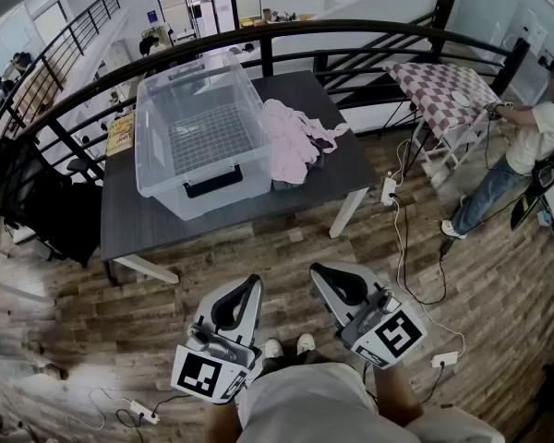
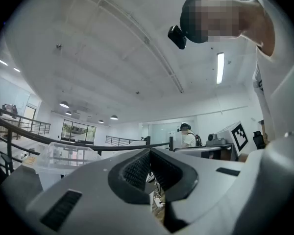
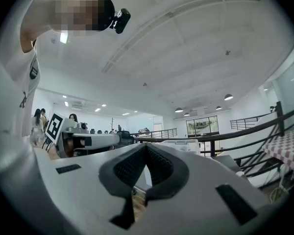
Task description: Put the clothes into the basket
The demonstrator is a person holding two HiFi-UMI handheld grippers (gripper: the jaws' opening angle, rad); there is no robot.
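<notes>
Pink clothes [image 1: 291,141] lie on the far table [image 1: 134,220], right of the clear basket [image 1: 212,197]. You hold your left gripper [image 1: 251,286] and right gripper [image 1: 319,271] level, near your body, jaws together, empty.

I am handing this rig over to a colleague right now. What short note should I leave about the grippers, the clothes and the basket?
Left gripper: fingers together, holding nothing, held low and short of the table.
Right gripper: the same.
Clothes: a pink pile on the table, just right of the clear basket.
Done: nothing yet; no clothes show inside the basket.
Left: go to the table, grasp the pile and put it in the basket.
</notes>
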